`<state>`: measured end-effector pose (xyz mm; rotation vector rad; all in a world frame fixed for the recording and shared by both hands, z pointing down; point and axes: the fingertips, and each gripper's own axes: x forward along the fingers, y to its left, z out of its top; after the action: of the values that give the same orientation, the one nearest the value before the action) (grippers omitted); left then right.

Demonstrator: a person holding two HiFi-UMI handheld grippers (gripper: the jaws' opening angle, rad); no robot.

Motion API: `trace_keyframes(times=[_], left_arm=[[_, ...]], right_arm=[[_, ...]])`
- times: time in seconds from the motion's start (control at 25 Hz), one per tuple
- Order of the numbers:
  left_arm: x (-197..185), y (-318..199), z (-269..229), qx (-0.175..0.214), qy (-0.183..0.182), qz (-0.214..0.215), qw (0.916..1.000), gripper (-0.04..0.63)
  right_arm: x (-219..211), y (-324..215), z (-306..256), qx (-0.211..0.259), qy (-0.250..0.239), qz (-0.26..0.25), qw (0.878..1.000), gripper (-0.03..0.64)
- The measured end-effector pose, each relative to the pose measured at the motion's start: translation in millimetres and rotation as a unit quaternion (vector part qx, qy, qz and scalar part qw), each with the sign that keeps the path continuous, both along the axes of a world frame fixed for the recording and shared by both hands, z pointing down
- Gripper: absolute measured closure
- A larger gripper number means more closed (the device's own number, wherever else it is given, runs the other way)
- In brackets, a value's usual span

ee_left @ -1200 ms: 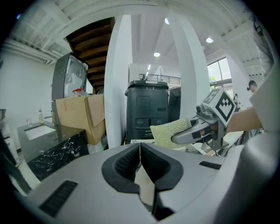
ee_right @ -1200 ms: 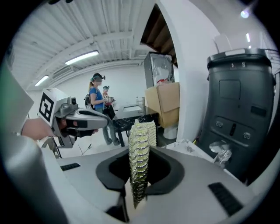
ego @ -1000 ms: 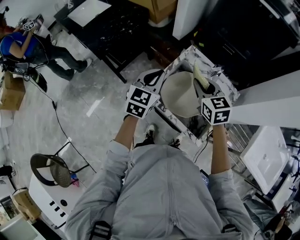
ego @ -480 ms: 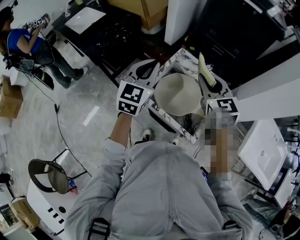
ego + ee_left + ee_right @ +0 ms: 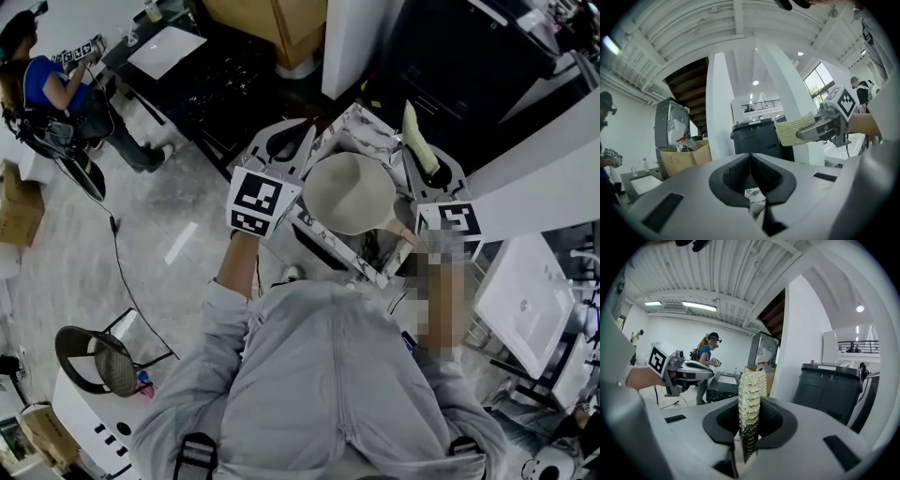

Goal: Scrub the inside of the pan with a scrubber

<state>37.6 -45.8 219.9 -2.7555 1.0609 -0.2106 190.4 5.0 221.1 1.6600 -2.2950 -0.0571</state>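
Note:
A cream round pan [image 5: 349,192] rests on a marble-patterned counter [image 5: 354,122] in the head view, its handle [image 5: 401,231] pointing towards my right side. My right gripper [image 5: 424,167] is held just right of the pan, shut on a yellow-green scrubber [image 5: 415,136] that sticks out past its tips. In the right gripper view the scrubber [image 5: 751,399] stands on edge between the jaws of the right gripper [image 5: 749,430]. My left gripper [image 5: 286,145] is left of the pan, jaws together with nothing in them. In the left gripper view, the left gripper [image 5: 751,158] points upward, and the scrubber [image 5: 794,130] shows opposite.
A white basin [image 5: 525,300] lies at the right. Dark cabinets [image 5: 487,66] stand behind the counter and a black table [image 5: 220,66] to its left. A person in blue [image 5: 56,84] stands far left. A chair [image 5: 94,361] is at lower left, cardboard boxes [image 5: 272,23] at top.
The scrubber has shifted from over the pan's right edge to just right of it. My left gripper has moved slightly left, away from the pan. The head view has moved.

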Motion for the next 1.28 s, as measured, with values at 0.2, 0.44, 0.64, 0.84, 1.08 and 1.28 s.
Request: trace_keyframes(times=[0.2,0.44,0.64,0.84,1.08,1.28], left_arm=[[1.4,4.2,-2.1,0.004,-0.003,0.001,1.0,0.572],[2.4,5.7,-6.1,0.01,-0.005,-0.001,0.9999,0.572],[5.3,8.3,-6.0,0.011,-0.008,-0.001,0.9999,0.572],[4.6,8.1,-2.9,0.009,-0.009,-0.003,0.9999,0.572],[7.0,6.2,-1.2,0.008,-0.01,-0.002,0.9999,0.572],[7.5,3.8,-1.2,0.007,-0.011,-0.003,0.9999,0.572]], right_arm=[[0.4,3.6,-4.7,0.005,0.006,-0.004,1.0,0.534],[-0.1,1.3,-5.8,0.006,0.015,-0.003,1.0,0.534],[2.8,1.5,-1.7,0.002,0.02,-0.003,1.0,0.535],[7.4,1.2,-1.5,0.003,0.02,-0.005,1.0,0.535],[7.8,-0.9,-2.6,0.006,0.024,-0.008,1.0,0.535],[9.1,-3.0,-2.7,0.005,0.025,-0.009,1.0,0.535]])
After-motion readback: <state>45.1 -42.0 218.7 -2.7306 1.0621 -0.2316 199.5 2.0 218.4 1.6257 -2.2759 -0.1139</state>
